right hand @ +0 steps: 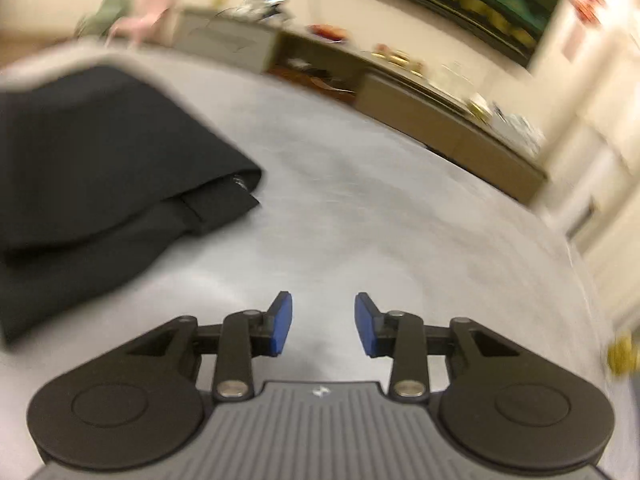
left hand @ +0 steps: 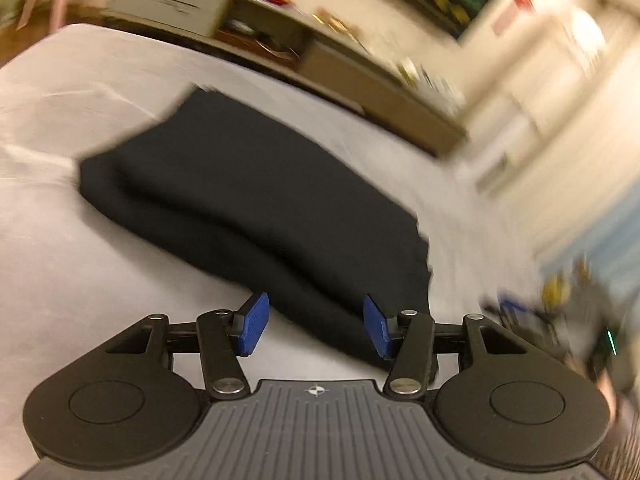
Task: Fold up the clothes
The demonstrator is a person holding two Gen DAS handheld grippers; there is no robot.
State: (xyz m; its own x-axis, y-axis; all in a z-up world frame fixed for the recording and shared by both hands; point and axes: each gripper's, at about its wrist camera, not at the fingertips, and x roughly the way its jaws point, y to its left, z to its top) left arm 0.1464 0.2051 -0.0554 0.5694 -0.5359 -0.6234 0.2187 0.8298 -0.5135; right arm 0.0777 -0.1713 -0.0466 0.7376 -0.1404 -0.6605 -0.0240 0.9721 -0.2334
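A black garment (left hand: 248, 200) lies folded in layers on the pale grey bed sheet (left hand: 60, 248). My left gripper (left hand: 316, 326) is open, its blue pads just above the garment's near edge, holding nothing. In the right wrist view the same garment (right hand: 100, 168) lies at the left, with a waistband end and a metal button showing. My right gripper (right hand: 323, 322) is open and empty above bare sheet (right hand: 360, 208), to the right of the garment. Both views are motion-blurred.
A long low cabinet (right hand: 440, 108) with cluttered items on top runs along the far wall beyond the bed. A white drawer unit (left hand: 168, 4) stands at the back left. My other gripper and hand show blurred at the right edge of the left wrist view (left hand: 560, 320).
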